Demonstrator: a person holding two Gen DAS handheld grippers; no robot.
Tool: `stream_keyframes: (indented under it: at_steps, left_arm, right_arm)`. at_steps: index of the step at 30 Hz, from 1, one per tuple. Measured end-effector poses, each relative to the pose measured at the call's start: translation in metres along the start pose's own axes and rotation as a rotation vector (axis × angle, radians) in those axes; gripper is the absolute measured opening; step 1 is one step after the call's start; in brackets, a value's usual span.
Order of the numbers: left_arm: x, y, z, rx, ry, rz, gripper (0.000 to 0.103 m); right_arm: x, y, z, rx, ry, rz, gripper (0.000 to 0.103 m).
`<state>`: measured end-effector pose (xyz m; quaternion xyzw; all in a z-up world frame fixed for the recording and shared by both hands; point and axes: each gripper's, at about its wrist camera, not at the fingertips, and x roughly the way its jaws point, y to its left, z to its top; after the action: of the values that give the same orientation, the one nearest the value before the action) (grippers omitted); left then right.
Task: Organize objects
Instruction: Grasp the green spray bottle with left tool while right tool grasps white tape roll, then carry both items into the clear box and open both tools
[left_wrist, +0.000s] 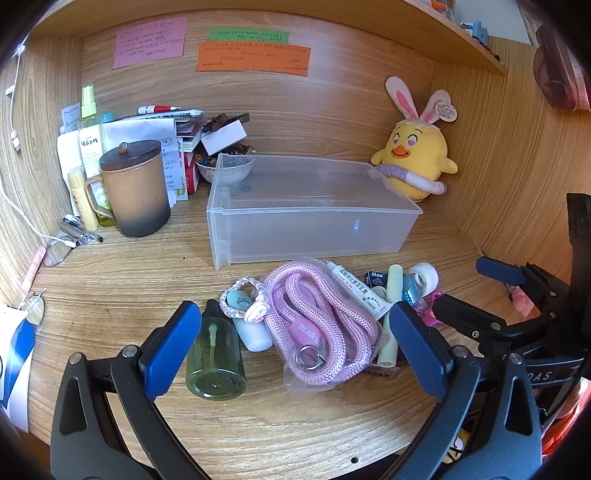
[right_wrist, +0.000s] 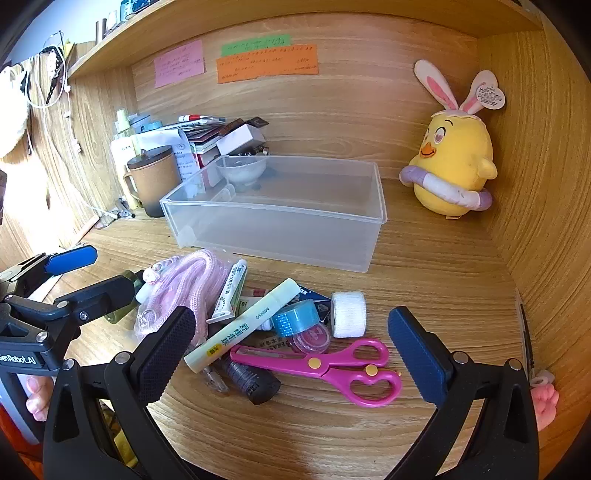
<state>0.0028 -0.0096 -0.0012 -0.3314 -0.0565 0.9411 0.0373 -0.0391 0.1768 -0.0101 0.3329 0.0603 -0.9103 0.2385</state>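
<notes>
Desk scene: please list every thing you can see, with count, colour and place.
storage box: 1, clear, desk centre, nothing inside
rope lanyard: 1, pink, bagged, in front of the box
spray bottle: 1, green, lying left of the lanyard
scissors: 1, magenta, front right of the pile
tape rolls: 2, white and blue, behind the scissors
stick tube: 1, pale green, across the pile
ointment tube: 1, white, beside the lanyard
mug: 1, brown, lidded, left of the box
plush chick: 1, yellow, back right corner
notes: 3, pink, green, orange, back wall
left gripper: open, over the lanyard
right gripper: open, over the scissors
</notes>
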Motion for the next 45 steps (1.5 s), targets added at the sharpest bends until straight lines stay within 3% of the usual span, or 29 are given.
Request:
stream_keyframes:
  at_steps: [8,9,12,16,25,27,33,45]
  left_arm:
    - [0.000,0.018,-0.003,-0.041,-0.001,0.026,0.103]
    - [-0.001,0.022,-0.003,-0.047,-0.005,0.037,0.099]
    - [-0.001,0.033,-0.003,-0.058,0.007,0.073,0.086]
    - [0.004,0.049,-0.006,-0.088,0.030,0.102,0.080]
    - [0.029,0.061,-0.023,-0.120,0.134,0.081,0.055]
    - [0.034,0.063,-0.025,-0.129,0.147,0.072,0.046]
    - [0.038,0.069,-0.026,-0.156,0.145,0.068,0.041]
    - [0.020,0.079,-0.002,-0.158,0.056,0.081,0.041]
  right_arm:
    - [0.005,-0.006,0.000,-0.001,-0.022,-0.025,0.102]
    - [0.005,-0.007,0.000,-0.001,-0.025,-0.030,0.102]
    - [0.007,-0.014,0.002,0.005,-0.026,-0.045,0.093]
    - [0.014,-0.026,0.003,0.037,-0.009,-0.046,0.078]
    - [0.038,-0.046,0.002,0.104,0.062,-0.029,0.048]
    - [0.044,-0.046,0.001,0.104,0.079,-0.026,0.042]
    - [0.057,-0.045,-0.002,0.104,0.105,-0.015,0.022]
    - [0.038,-0.049,0.017,0.095,0.020,-0.033,0.022]
